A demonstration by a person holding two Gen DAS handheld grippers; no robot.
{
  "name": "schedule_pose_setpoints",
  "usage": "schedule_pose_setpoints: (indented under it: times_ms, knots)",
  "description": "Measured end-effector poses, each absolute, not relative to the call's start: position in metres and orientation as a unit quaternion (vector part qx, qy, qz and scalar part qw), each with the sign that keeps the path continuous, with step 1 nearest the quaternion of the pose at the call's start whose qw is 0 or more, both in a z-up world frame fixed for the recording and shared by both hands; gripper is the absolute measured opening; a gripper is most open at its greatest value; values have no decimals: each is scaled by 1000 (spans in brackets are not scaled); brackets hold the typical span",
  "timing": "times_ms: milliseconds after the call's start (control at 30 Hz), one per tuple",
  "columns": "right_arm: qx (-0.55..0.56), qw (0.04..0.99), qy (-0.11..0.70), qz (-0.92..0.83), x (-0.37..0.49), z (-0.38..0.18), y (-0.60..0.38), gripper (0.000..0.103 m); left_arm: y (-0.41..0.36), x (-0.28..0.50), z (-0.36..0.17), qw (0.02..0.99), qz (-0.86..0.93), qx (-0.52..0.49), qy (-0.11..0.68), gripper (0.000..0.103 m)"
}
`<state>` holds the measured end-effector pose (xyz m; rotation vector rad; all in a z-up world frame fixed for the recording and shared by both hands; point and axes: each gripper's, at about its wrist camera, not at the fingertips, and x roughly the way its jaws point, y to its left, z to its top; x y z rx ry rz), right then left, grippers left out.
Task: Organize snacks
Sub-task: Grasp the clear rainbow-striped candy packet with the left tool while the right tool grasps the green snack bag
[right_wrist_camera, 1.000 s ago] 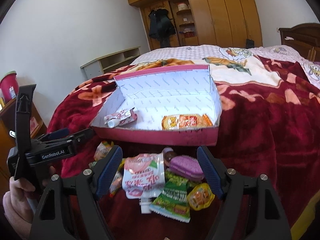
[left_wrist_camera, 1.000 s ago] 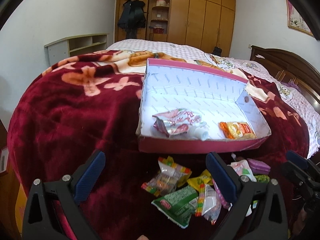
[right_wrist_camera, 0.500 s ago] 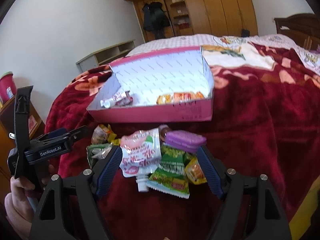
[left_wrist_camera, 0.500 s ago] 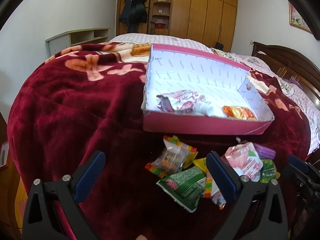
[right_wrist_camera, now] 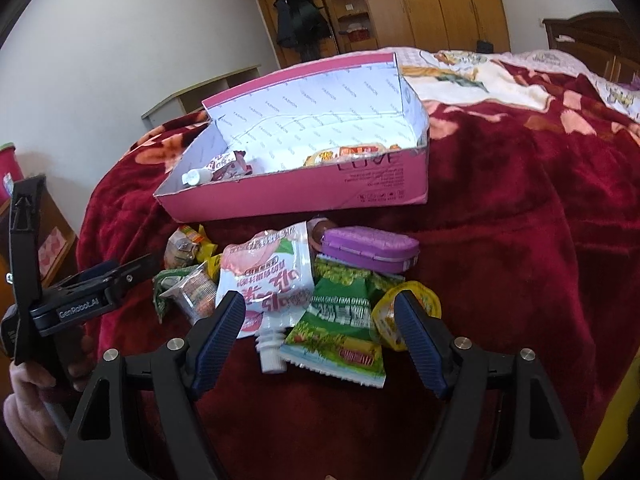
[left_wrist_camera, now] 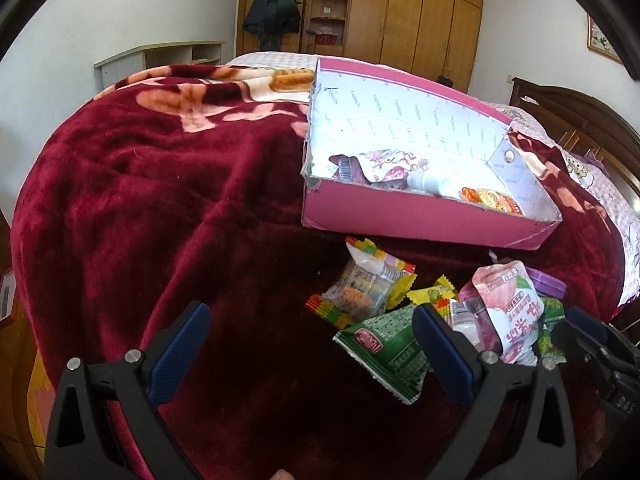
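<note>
A pink box lies open on the red blanket, holding a pink spouted pouch and an orange packet. In front of it is a snack pile: a pink-white pouch, green packets, a purple case, a clear candy bag, a yellow jelly cup. My left gripper is open and empty, low at the pile's left. My right gripper is open and empty, straddling the pink pouch and green packet.
The red floral blanket covers the bed, which drops off at the near edge. A wooden headboard stands at the right, wardrobes at the back, a low shelf by the wall.
Both grippers have dropped lower and moved in toward the snack pile; the box looks farther up in view. Both stay open and empty.
</note>
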<state>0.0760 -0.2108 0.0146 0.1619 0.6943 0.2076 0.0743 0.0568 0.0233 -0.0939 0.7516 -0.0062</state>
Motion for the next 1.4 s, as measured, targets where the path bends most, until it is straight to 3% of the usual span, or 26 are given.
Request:
schedule_pose_setpoints:
  times_ms: [33,200,333,367,533,900,1033,1400]
  knots:
    - [74,933,339,97,77,14,-210,62,57,75,23,929,-3,-46,367,103]
    - [40,938,334,77,77,8,-207,46,58,76,22,929,-4,-47,367,103]
    - [30,940,332,76,76,6,-206,40,56,82,22,931,-8,-40,363,102]
    - [31,939,333,77,76,5,-206,40,54,83,22,931,-9,-37,362,101]
    - [49,935,340,89,77,1,-209,39,44,97,15,929,-16,-15,370,75]
    - [70,926,355,105,79,-14,-211,39,35,112,2,928,-40,-15,371,60]
    - [77,926,354,107,78,-15,-213,39,37,109,3,930,-39,-19,365,38]
    - [80,926,352,110,80,-20,-213,42,53,106,-7,930,-30,-40,363,38]
